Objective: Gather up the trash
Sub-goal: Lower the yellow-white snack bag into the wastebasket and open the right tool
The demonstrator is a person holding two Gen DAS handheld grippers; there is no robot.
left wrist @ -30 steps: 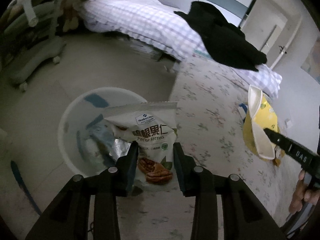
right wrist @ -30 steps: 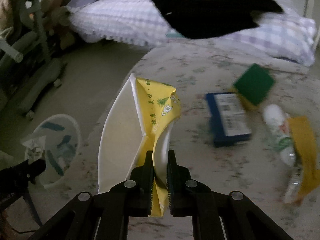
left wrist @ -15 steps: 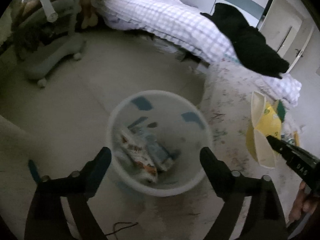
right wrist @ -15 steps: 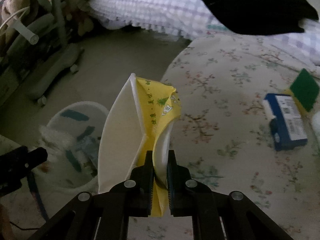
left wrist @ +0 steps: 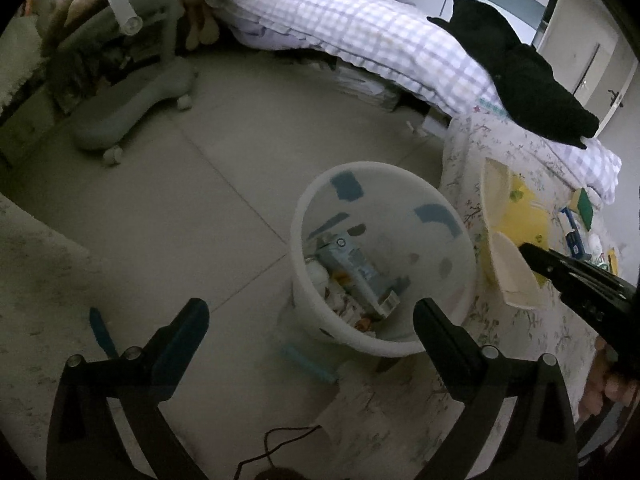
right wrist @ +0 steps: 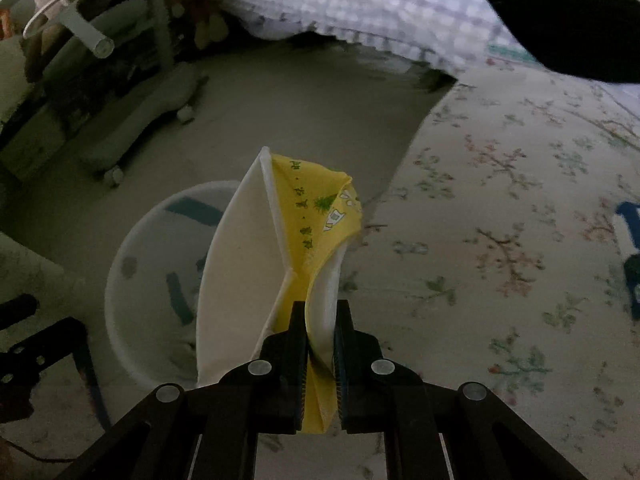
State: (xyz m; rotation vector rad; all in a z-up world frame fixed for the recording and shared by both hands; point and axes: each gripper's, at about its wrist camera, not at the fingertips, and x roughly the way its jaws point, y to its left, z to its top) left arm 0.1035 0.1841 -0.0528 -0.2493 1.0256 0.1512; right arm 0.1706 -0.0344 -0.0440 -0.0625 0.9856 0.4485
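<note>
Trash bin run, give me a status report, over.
Left tongs just opened, empty, above the white trash bin. Right tongs shut on the crushed yellow paper box, beside the bin. Nothing in the way.

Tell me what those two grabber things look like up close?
Both are black. The left gripper has two long angled arms with round silver screws and flat fingers with bluish-green pads inside. The right gripper is built the same way, with silver screws and ribbed pads on its fingers. Seen from the left camera, its side carries small pale lettering too blurry to read.
</note>
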